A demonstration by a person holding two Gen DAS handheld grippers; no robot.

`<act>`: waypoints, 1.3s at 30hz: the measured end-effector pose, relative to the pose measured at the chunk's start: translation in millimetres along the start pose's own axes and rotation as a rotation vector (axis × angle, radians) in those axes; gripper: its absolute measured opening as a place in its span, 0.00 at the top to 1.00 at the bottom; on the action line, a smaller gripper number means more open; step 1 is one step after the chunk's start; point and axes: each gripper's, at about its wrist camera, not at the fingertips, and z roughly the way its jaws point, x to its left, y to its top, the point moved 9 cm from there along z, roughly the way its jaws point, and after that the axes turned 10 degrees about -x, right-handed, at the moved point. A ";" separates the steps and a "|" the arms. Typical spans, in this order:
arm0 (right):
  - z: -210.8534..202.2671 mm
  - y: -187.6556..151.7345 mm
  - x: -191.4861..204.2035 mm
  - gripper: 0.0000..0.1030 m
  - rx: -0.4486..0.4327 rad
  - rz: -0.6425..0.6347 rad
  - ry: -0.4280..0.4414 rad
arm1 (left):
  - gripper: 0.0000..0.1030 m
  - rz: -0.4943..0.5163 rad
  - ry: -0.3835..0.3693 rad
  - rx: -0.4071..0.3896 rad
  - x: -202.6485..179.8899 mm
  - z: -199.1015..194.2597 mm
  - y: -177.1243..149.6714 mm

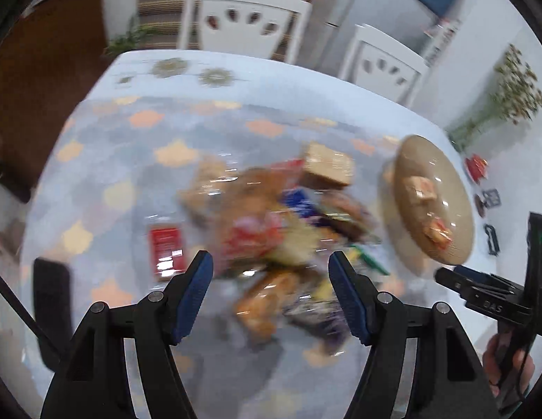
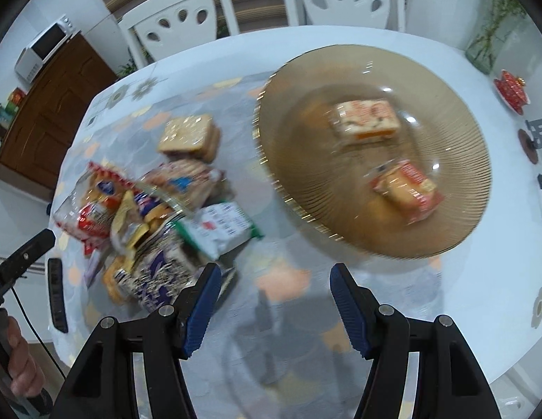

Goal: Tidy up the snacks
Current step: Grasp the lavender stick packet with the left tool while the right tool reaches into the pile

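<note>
The left gripper (image 1: 271, 265) hangs over the snack pile (image 1: 281, 230), its blue fingers (image 1: 197, 289) spread apart with nothing between them. The pile lies blurred on the desk (image 1: 114, 160), a heap of wrapped biscuits and wafers. A red packet (image 1: 166, 248) lies just left of the heap, apart from it, and a tan square pack (image 1: 327, 169) sits at its far edge.

The right gripper (image 2: 274, 282) hovers over bare desk (image 2: 445, 296) between the pile (image 2: 155, 216) and the plate (image 2: 445, 80). Its fingers (image 2: 204, 307) also stand apart and hold nothing.

The plate is a wide, ribbed, amber glass dish to the right of the pile. Two wrapped snacks lie in it, apart from each other: a pale pack (image 2: 367, 120) toward the far side and an orange-red pack (image 2: 407, 190) nearer the front right. A white-and-green packet (image 2: 224, 227) sticks out from the pile toward the plate without reaching it.

A hand (image 2: 21, 359) grips the left gripper's handle at the lower left of the right wrist view. Two white chairs (image 2: 176, 21) stand behind the desk.
</note>
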 end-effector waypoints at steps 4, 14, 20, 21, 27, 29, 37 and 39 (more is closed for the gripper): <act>5.9 -12.8 21.4 0.39 0.023 -0.012 0.013 | 0.35 -0.035 0.038 0.011 36.9 0.2 -11.7; 20.2 -42.7 71.9 0.39 0.083 -0.092 0.077 | 0.37 0.055 0.036 0.122 76.8 31.4 -59.3; 36.3 -68.4 123.7 0.39 0.205 0.037 0.310 | 0.47 0.107 -0.047 0.125 69.5 45.8 -63.6; 41.9 -71.6 133.8 0.39 0.233 0.071 0.345 | 0.47 0.130 -0.057 0.116 67.2 47.0 -62.1; 69.3 -77.7 165.1 0.39 0.271 0.209 0.347 | 0.58 0.227 -0.114 0.145 65.0 69.2 -64.6; 77.0 -76.2 169.7 0.39 0.269 0.270 0.340 | 0.59 0.237 -0.125 0.148 69.6 73.8 -67.3; 102.7 -72.4 177.4 0.39 0.250 0.450 0.263 | 0.60 0.251 -0.170 0.146 74.3 76.1 -69.8; 109.2 -72.1 180.8 0.39 0.241 0.445 0.233 | 0.60 0.252 -0.186 0.149 75.1 76.6 -72.4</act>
